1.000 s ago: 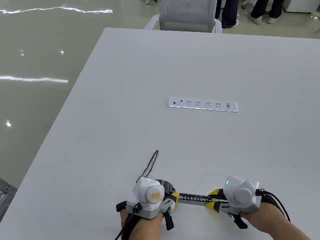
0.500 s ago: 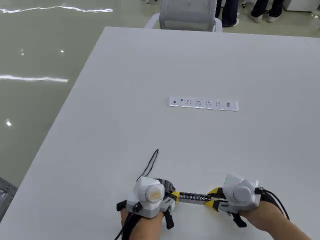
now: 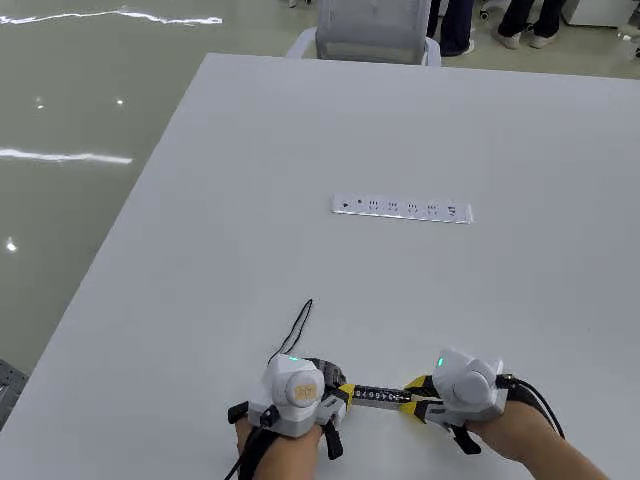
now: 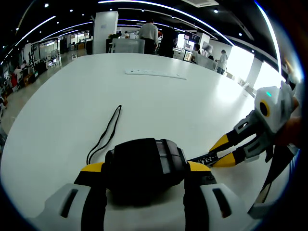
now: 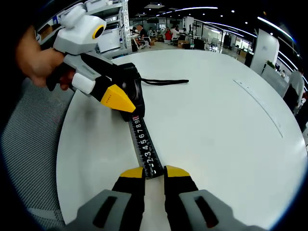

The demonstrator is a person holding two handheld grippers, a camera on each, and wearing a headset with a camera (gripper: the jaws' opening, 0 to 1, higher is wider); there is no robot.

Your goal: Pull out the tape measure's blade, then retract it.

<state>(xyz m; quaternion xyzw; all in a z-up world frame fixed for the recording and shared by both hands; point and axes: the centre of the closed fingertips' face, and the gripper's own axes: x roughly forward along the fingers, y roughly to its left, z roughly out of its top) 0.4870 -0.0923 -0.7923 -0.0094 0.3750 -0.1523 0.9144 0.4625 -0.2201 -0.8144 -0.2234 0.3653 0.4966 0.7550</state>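
My left gripper [image 4: 144, 168] is clamped across the squat black tape measure case [image 5: 126, 79], which rests on the white table [image 3: 400, 130] near its front edge. My right gripper [image 5: 154, 172] pinches the very end of the thin black blade with white numerals [image 5: 143, 144] stretched between them. I judge the case compact, weighty and smooth, best held across its flat sides. The blade is stiff lengthwise but springy, so it should be held at its end and fed back slowly. Since a second ago the right gripper has closed in on the left and less blade shows.
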